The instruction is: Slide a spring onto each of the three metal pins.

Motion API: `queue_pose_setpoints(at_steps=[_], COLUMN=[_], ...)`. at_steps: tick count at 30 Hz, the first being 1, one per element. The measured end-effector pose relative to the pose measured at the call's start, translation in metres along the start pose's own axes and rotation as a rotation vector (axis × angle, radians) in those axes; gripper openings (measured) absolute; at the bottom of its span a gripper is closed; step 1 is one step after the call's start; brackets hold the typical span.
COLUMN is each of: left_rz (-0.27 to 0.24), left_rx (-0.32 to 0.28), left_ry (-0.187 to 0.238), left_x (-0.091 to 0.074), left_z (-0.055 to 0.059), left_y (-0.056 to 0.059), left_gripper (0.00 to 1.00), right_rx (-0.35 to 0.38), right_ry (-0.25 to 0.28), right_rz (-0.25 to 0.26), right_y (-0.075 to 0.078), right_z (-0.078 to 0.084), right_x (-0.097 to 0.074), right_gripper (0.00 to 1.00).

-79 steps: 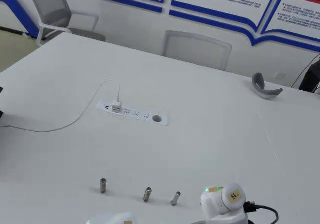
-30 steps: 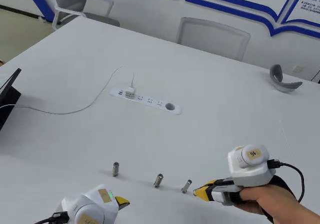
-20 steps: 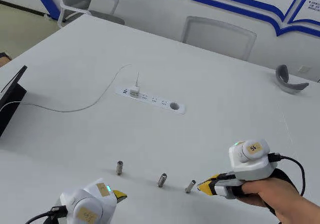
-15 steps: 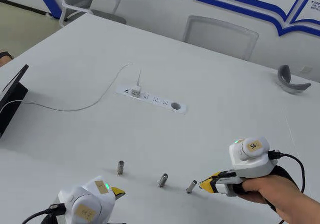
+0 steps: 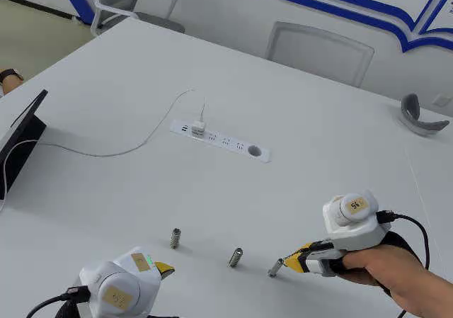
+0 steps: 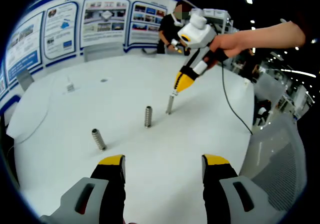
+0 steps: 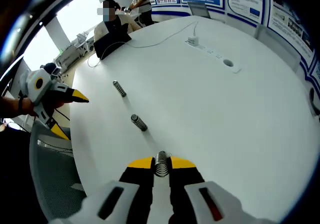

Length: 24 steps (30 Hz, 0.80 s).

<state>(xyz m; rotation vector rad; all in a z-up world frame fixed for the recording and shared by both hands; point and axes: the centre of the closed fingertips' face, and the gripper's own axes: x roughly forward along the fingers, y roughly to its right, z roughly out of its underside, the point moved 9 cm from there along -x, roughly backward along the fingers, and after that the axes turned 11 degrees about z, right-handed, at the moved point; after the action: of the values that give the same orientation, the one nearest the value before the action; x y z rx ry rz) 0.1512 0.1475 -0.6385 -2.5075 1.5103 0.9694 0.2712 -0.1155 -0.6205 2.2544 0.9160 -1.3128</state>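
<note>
springs are standing in a row on the white table (image 5: pixel 297 169), at 6 o'clock in the head view. the left spring (image 5: pixel 175 238) and the middle spring (image 5: pixel 236 257) are standing on end, apart from each other. the right tongs (image 5: pixel 291 260) are pointing in from 4 o'clock and pinching narrow on a third spring (image 7: pixel 160 159) at the top of the leaning third pin (image 6: pixel 170 105). the left tongs (image 6: pixel 163 159) are hanging wide at 7 o'clock, holding nothing, near the left spring but not touching it. the power strip (image 5: pixel 221 140) is lying at 12 o'clock, well apart.

Left tongs (image 5: pixel 167 268), right tongs (image 5: pixel 287 263): white bodies, yellow tips; black cables (image 5: pixel 410 223)
</note>
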Motion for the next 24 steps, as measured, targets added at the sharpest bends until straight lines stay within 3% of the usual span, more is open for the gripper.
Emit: queue_pose_setpoints(at_steps=[24], left_rz=[-0.017], left_rx=[-0.045], left_ry=[0.008], left_x=[-0.007], left_z=[0.009], left_y=[-0.005], left_gripper=[0.63], right_rx=[-0.047], right_ry=[-0.043], right_rz=[-0.006], right_y=[-0.003], right_z=[-0.005], right_x=[0.016], right_gripper=[0.13])
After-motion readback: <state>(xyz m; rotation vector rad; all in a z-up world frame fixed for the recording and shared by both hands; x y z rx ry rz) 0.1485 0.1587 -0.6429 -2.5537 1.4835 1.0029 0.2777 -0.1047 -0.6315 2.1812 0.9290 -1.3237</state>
